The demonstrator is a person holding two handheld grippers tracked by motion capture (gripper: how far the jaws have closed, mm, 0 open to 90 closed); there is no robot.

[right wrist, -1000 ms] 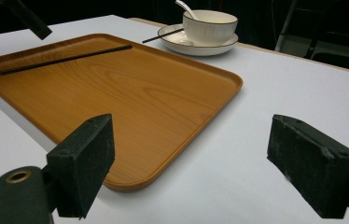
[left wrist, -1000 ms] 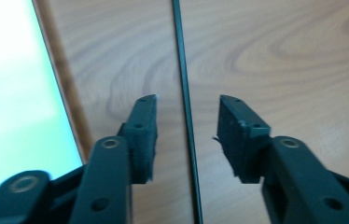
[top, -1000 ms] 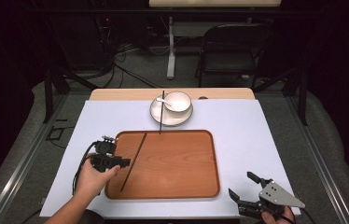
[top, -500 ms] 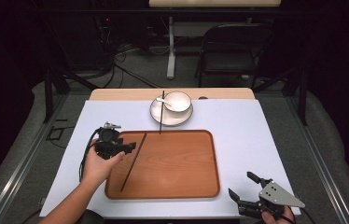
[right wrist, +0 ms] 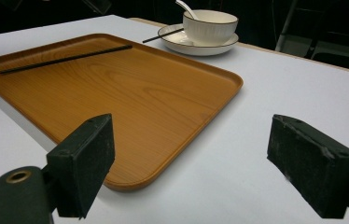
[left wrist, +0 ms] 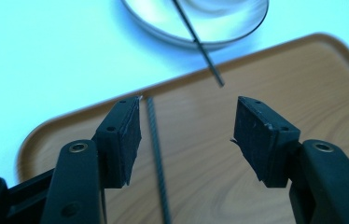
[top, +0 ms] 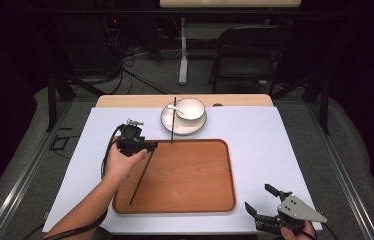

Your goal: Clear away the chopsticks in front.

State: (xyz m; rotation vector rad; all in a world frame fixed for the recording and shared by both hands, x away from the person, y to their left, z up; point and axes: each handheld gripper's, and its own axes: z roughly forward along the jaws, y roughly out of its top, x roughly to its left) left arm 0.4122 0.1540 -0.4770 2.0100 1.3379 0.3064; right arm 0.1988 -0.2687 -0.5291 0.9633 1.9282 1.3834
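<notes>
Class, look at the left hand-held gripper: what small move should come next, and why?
Probably move the left hand-held gripper on to the second chopstick, which leans on the plate beside the bowl. Its jaws have just been opening and press on nothing; the first chopstick already lies on the tray.

the right gripper [right wrist: 189, 163] hangs low over the white table [right wrist: 275, 84], its two black jaws wide apart with nothing between them. ahead lies the wooden tray [right wrist: 130, 93] with one black chopstick [right wrist: 65, 59] near its far edge; beyond, a bowl [right wrist: 210, 27] on a plate [right wrist: 198, 46], a second chopstick [right wrist: 162, 35] resting on the rim.
</notes>
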